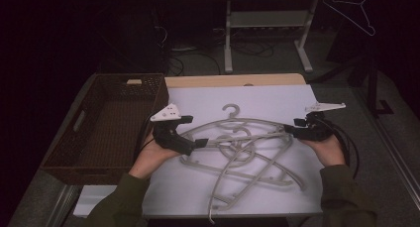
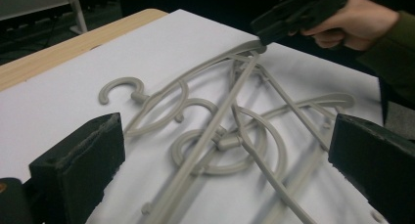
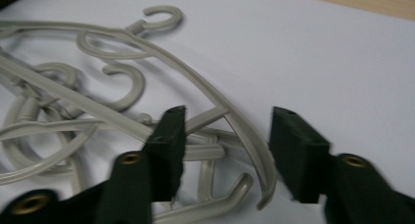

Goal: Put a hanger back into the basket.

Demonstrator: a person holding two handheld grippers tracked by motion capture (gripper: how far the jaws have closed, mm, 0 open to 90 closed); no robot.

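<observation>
The left tool (image 1: 198, 142) sat at the left end of the hanger pile (image 1: 242, 147), its jaws spread wide in the left gripper view with the hangers lying between them but touching neither pad; it held nothing. The left hand (image 1: 151, 155) gripped it from below, a dark green sleeve (image 1: 116, 202) behind. The right tool (image 1: 288, 130) met the right end of the pile, jaws partly open and straddling the curved shoulder tip of the top hanger (image 3: 244, 136); in the right gripper view the plastic ran through the gap without being pinched. The right hand (image 1: 328, 146) held it, a cable (image 1: 349, 145) looping just right of the pile. The pile itself, several grey plastic hangers tangled together with hooks pointing away from the person, lay on a white sheet (image 1: 277, 100) in the middle of the surface (image 1: 218, 80), whose wooden edge showed beyond the pile. A dark woven basket (image 1: 106, 125) stood left of the pile, just beside the left tool. Far beyond the pile, to its right, a wire hanger (image 1: 354, 11) hung in the dim background.
</observation>
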